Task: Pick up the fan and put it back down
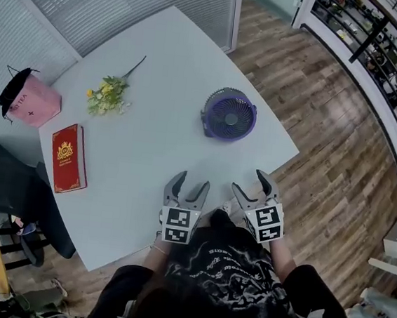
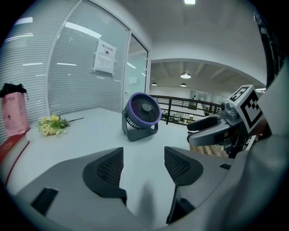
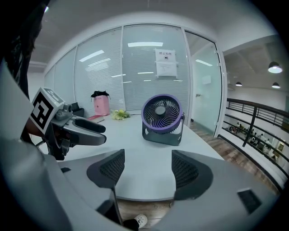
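Hovering at lower centre with left gripper (image 1: pixel 191 182) and right gripper (image 1: pixel 250 181) both splayed wide, empty; eyeing the fan (image 1: pixel 229 114), upright right of centre on the table (image 1: pixel 150 150), well apart; worth flanking it, squeezing the housing evenly.

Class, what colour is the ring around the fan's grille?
Purple, on a dark grey stand; the fan shows best in the right gripper view.

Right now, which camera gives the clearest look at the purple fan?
The right gripper view: the fan is largest there, its grille and stand facing the camera. The left gripper view shows the fan smaller and turned partly sideways. The head view shows the fan small, from above.
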